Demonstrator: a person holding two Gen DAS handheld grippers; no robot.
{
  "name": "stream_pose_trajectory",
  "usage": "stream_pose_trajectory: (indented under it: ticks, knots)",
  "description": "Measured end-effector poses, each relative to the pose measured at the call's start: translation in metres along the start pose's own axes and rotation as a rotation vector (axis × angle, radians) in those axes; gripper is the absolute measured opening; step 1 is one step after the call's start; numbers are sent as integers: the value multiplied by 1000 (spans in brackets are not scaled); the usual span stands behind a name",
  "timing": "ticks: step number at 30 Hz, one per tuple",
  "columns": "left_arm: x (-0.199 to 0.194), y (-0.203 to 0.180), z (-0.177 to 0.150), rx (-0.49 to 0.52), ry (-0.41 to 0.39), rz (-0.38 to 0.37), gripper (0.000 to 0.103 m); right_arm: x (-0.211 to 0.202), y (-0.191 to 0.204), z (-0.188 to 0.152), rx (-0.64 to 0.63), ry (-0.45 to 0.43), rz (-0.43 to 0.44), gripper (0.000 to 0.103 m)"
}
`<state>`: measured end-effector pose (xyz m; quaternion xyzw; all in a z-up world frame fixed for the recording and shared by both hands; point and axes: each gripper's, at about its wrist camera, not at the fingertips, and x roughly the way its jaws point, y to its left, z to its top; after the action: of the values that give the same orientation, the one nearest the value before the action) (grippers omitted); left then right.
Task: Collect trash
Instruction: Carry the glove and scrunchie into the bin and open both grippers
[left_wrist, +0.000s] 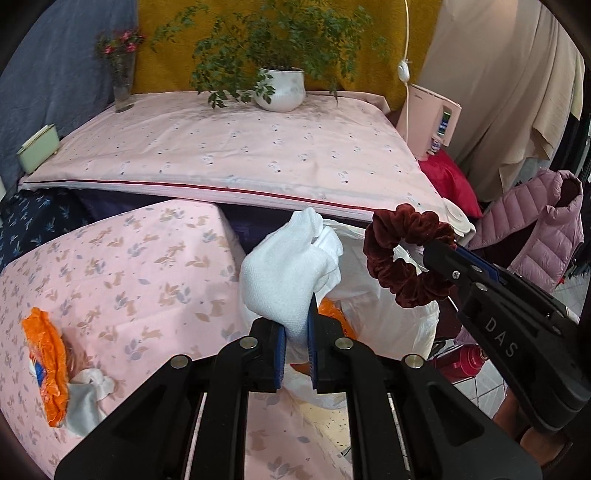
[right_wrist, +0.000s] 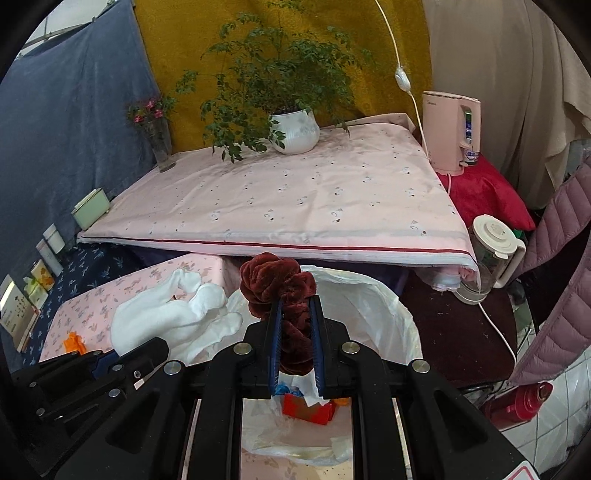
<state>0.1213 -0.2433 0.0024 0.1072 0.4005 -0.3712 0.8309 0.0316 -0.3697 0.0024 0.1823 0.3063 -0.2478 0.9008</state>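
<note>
Nearest in the left wrist view, the left tongs are closed on a white sock, pinching only its lower end between the blue pads; most of the sock stands loose above the grip. It hangs at the near rim of the white trash bag, not clearly over the opening. If the tongs let go here, I judge the sock could drape over the rim or slide down outside the bag.

In the right wrist view, the right tongs are clamped on a dark red velvet scrunchie, held above the bag's mouth. Orange and white scraps already lie inside. The plush fabric may cling to the pads and release late, or drop onto the thin rim and fold it inward.

The two tongs sit just beside each other over one opening, the left at about 9 o'clock of the right; crowding them closer risks a knock that loosens either grip.

Farther out at 8 o'clock in the left view, an orange wrapper with a white rag touching it remains on the pink-clothed worktop, not yet collected. Beyond, a potted plant stands on the bigger worktop, well apart.
</note>
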Motion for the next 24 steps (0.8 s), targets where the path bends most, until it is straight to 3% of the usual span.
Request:
stream_pose_trajectory:
  ticks: [3, 8, 12, 21, 24]
  knots:
    - [7, -6, 1, 1, 8, -18, 12, 3, -10, -1, 15, 7, -7, 13]
    - [9, -7, 3, -5, -1, 10, 36, 8, -16, -1, 23, 13, -9, 13]
    - [8, -5, 3, -12, -10, 30, 42, 11, -16, -2, 23, 18, -8, 13]
    - [3, 5, 2, -23, -23, 62, 43, 15, -6, -2, 9, 28, 2, 14]
    - [0, 10, 0, -33, -34, 76, 51, 16, -2, -2, -1, 30, 2, 15]
